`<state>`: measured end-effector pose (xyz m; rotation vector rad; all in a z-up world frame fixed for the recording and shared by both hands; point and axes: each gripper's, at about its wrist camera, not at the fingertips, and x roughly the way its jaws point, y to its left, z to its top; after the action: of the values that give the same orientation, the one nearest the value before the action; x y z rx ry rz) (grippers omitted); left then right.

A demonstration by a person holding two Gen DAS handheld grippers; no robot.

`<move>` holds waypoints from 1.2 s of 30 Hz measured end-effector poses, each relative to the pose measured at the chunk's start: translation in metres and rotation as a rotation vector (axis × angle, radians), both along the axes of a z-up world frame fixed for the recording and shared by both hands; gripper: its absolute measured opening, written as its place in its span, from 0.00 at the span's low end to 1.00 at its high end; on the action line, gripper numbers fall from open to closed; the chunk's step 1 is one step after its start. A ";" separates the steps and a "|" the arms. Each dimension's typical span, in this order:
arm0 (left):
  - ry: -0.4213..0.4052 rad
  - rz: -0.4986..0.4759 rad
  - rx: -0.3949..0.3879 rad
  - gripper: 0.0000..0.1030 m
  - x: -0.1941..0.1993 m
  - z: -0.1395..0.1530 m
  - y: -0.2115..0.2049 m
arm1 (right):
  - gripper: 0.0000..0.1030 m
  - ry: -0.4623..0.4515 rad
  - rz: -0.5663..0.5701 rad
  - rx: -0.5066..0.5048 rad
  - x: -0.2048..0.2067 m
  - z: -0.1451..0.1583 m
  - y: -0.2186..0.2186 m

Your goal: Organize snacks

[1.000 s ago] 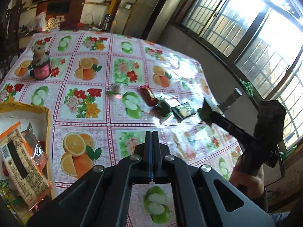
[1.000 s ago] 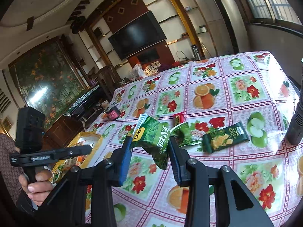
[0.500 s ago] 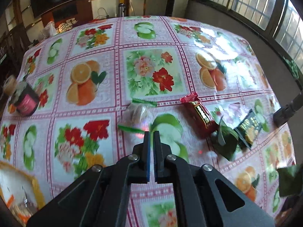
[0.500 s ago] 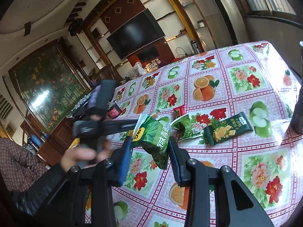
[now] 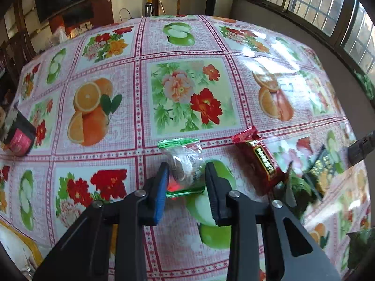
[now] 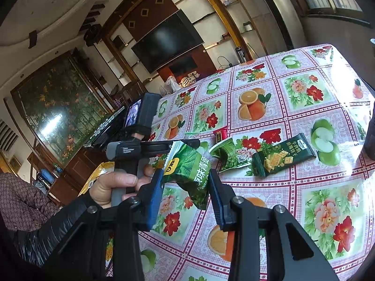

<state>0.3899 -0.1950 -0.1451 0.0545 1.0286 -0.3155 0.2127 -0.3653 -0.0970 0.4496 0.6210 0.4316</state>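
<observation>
My left gripper is open, its jaws on either side of a clear snack packet with green ends lying on the tablecloth. A red snack packet lies just right of it, then green packets. My right gripper is shut on a green pea snack bag and holds it above the table. Beyond it lie a green packet, a dark green cracker packet and the red packet. The left gripper shows in the right wrist view, held by a hand.
A fruit-and-flower tablecloth covers the table. A dark jar with a pink label stands at the left edge. A yellow-rimmed container with snacks is at the near left. A dark post stands at the right.
My left gripper moved forward and down to the clear packet and opened around it. My right gripper kept hold of the green bag, almost still.
</observation>
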 end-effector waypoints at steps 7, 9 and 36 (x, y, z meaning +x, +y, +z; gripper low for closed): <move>-0.039 -0.009 -0.050 0.20 -0.056 0.028 0.011 | 0.37 -0.006 0.010 -0.002 -0.011 0.006 0.005; -0.043 -0.007 -0.071 0.20 -0.070 0.034 0.015 | 0.37 -0.006 0.013 0.001 -0.014 0.007 0.007; -0.154 0.317 0.082 0.20 -0.262 0.088 0.142 | 0.36 -0.001 0.210 -0.054 -0.062 0.015 0.114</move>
<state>0.1274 -0.0533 -0.0568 -0.0106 0.8803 0.0194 0.1504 -0.2514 -0.0824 0.3333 0.6803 0.6130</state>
